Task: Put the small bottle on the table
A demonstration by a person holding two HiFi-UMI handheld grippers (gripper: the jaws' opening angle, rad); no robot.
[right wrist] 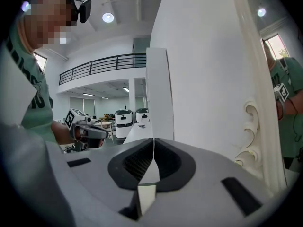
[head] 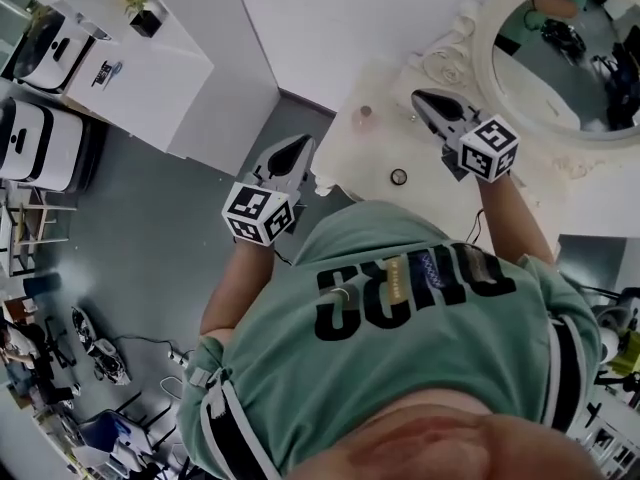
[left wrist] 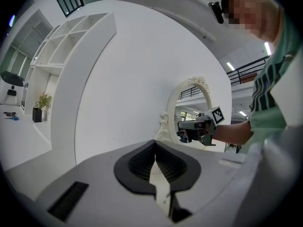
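Observation:
In the head view a small pale bottle [head: 365, 115] stands on the white dressing table [head: 372, 153], just left of my right gripper [head: 420, 96]. That gripper hovers over the table's back part, jaws shut with nothing between them [right wrist: 153, 140]. My left gripper [head: 300, 141] hangs off the table's left edge above the grey floor, also shut and holding nothing [left wrist: 155, 143]. Each gripper view shows the other gripper: the right gripper [left wrist: 196, 125] before the mirror, the left gripper [right wrist: 92, 131] in front of the hall.
An ornate white oval mirror [head: 560, 53] stands behind the table. A small dark ring [head: 399, 176] lies near the table's front. A white counter [head: 150, 78] with a potted plant [head: 140, 8] and white machines [head: 40, 138] stand at the left.

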